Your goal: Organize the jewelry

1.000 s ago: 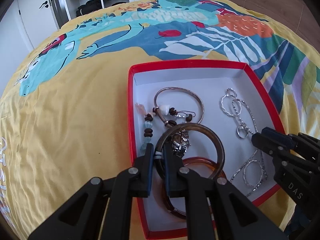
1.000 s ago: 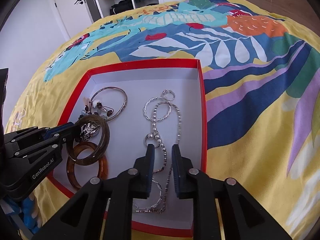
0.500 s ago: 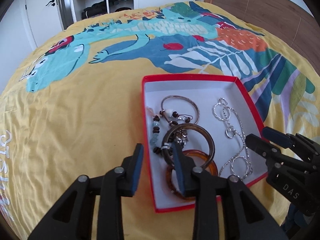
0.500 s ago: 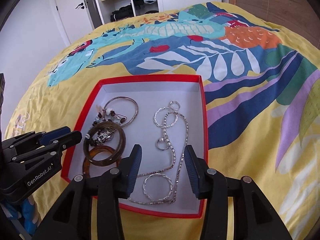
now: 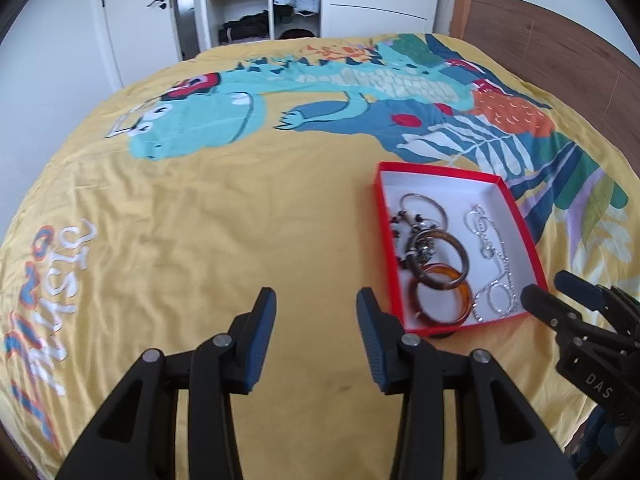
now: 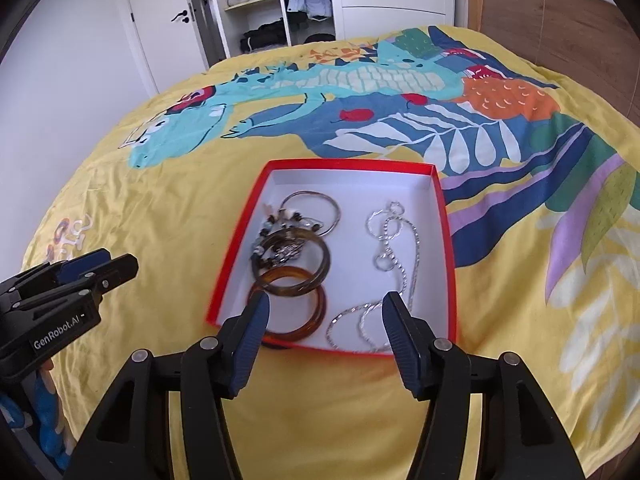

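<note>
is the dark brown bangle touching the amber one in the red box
Touching. In the right wrist view the dark brown bangle overlaps the amber bangle, its lower rim lying across the amber one's top edge; both grippers are open and clear.

Your box (image 6: pixel 448 264) sits on the bed (image 6: pixel 160 208), ahead of your right tool (image 6: pixel 324 320) and off to the right of your left tool (image 5: pixel 316 312). Inside it, the bangles (image 6: pixel 296 280) overlap on the left and the chain necklace (image 6: pixel 396 256) lies along the right.

bare bedspread (image 5: pixel 192 240) left of red box (image 5: pixel 386 240), bangles (image 6: pixel 296 280) crowding box's left half
</note>
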`<state>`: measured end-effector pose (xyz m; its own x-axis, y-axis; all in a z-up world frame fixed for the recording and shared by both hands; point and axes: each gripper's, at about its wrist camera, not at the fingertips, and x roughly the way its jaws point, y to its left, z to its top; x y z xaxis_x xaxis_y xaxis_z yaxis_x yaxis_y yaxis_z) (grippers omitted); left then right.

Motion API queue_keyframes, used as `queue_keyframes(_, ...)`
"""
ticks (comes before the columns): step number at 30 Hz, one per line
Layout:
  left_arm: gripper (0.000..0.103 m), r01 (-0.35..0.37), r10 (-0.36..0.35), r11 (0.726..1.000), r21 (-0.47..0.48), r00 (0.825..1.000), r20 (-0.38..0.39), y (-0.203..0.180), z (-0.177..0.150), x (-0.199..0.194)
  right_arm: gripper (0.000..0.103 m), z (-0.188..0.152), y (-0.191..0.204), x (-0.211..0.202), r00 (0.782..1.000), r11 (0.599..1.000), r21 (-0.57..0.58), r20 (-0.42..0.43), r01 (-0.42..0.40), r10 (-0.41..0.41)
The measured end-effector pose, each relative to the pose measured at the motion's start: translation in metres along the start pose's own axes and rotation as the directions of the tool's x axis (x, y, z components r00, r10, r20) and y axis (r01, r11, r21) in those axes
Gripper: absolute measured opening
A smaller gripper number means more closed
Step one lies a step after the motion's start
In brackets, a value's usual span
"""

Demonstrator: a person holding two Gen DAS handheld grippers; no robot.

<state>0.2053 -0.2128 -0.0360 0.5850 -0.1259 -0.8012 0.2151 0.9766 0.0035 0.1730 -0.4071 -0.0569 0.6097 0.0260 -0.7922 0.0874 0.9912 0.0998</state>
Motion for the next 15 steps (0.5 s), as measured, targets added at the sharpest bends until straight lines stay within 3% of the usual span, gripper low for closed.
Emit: queue_keyframes(15, 0.04, -0.094, 0.102, 0.993, -0.065, 0.987, 0.123, 0.078, -0.059, -0.105, 0.063, -0.042, 0.064, -0.078, 0.999, 0.998, -0.063, 0.038, -0.003, 0.006)
